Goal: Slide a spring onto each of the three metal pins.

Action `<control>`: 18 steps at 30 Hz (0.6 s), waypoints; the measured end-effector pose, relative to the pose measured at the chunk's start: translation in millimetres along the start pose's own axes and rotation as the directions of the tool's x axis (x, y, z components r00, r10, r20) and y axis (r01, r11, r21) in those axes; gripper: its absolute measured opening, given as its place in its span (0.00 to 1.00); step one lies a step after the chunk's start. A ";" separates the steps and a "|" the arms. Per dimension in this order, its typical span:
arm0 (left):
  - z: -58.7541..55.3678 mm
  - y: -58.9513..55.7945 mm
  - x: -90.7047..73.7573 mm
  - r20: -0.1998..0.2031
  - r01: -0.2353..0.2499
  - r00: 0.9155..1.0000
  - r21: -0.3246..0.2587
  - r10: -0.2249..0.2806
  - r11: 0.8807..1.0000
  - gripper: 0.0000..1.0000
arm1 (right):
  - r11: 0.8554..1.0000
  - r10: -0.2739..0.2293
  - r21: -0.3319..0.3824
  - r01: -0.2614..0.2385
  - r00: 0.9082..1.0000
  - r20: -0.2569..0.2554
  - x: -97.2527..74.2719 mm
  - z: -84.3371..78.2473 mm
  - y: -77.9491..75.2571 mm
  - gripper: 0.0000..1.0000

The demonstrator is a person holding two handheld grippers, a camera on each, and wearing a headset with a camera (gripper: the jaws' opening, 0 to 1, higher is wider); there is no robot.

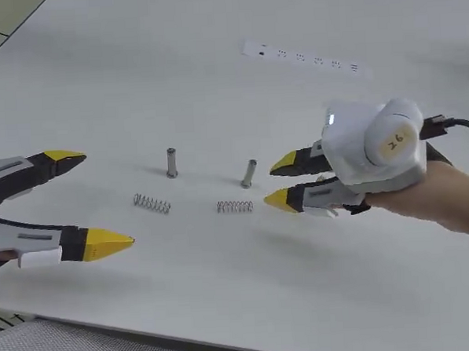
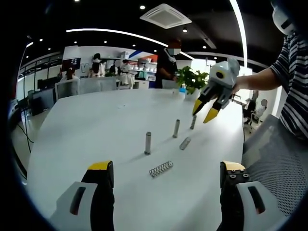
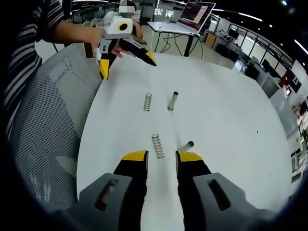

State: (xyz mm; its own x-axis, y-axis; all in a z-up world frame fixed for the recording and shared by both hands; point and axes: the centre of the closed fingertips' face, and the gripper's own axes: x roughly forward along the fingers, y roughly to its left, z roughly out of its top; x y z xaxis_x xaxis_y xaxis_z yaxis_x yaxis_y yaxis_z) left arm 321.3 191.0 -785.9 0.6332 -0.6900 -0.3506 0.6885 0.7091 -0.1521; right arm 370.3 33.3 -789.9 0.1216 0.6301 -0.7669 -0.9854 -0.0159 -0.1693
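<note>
While left gripper and right gripper gape, springs beside pins

The left gripper and right gripper share pointed black jaws with yellow tips on pale grey bodies with dark slots. A thin black cable trails from the right one. The person wears a black-and-white striped sleeve.

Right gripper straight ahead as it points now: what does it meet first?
Probably the spring just ahead of the right gripper, in line between its jaws; the pin beside it looks nearly as close.
</note>
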 end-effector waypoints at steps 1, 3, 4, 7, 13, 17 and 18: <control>-0.1 0.1 -0.1 0.000 0.000 1.000 0.000 0.000 1.000 0.91 | 1.000 0.009 -0.003 -0.009 1.000 -0.007 2.3 -0.2 0.6 0.25; -0.8 0.4 -0.1 0.000 -0.001 1.000 -0.001 0.001 1.000 0.91 | 0.999 0.030 -0.021 -0.031 0.999 -0.031 8.2 -2.6 1.7 0.24; -1.0 0.2 0.0 -0.001 0.000 1.000 -0.001 0.000 1.000 0.91 | 0.999 0.039 -0.027 -0.041 0.998 -0.043 10.6 -3.9 2.2 0.24; -1.4 -0.4 0.1 -0.001 0.003 1.000 -0.001 -0.003 1.000 0.90 | 0.996 0.075 -0.039 -0.077 0.995 -0.060 19.9 -4.3 5.2 0.24; -3.0 -0.9 -0.3 -0.003 0.003 1.000 -0.003 -0.003 1.000 0.90 | 0.993 0.098 -0.063 -0.105 0.990 -0.099 36.9 -10.1 3.2 0.20; -4.1 0.4 -2.0 -0.004 -0.001 1.000 -0.006 0.001 1.000 0.90 | 0.990 0.115 -0.070 -0.124 0.986 -0.120 45.6 -13.4 4.0 0.20; -4.4 0.8 -2.4 -0.005 -0.002 1.000 -0.006 0.002 1.000 0.90 | 0.989 0.118 -0.074 -0.128 0.985 -0.128 47.3 -15.1 4.1 0.20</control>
State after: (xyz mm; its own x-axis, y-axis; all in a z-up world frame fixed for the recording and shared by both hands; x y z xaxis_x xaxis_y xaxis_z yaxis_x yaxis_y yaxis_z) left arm 318.8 193.9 -789.2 0.6331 -0.6877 -0.3553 0.6847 0.7116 -0.1573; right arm 373.8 51.4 -836.3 0.0190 0.5192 -0.8544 -0.9814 -0.1534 -0.1150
